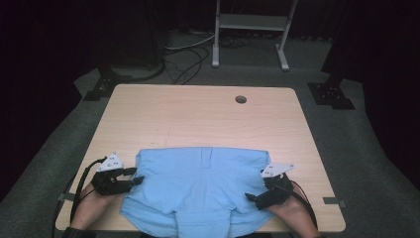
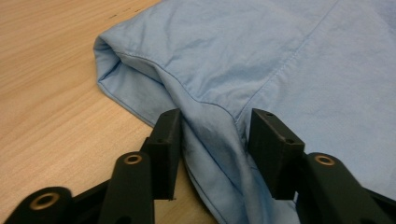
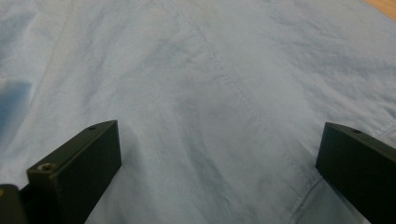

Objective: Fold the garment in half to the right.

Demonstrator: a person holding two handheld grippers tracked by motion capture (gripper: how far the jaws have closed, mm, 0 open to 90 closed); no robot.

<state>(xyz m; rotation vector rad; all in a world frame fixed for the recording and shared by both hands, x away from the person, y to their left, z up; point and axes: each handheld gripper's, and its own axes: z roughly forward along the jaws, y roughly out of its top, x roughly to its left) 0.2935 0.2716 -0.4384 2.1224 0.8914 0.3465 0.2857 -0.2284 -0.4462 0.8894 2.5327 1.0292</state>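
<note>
Left gripper (image 1: pixel 132 177) sits at the table's (image 1: pixel 198 111) seven o'clock, jaws around a raised fold at the left edge of the light blue shirt (image 1: pixel 198 183), not quite pinching it. The shirt lies flat at six o'clock, overhanging the near edge. At five o'clock, right gripper (image 1: pixel 253 197) rests over the cloth, jaws spread wide.

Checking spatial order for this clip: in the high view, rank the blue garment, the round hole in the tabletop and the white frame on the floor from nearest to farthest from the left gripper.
From the left gripper:
1. Blue garment, right at its jaws, near edge of the table.
2. Round hole, far right part of the tabletop.
3. White frame, on the floor beyond the table.
</note>
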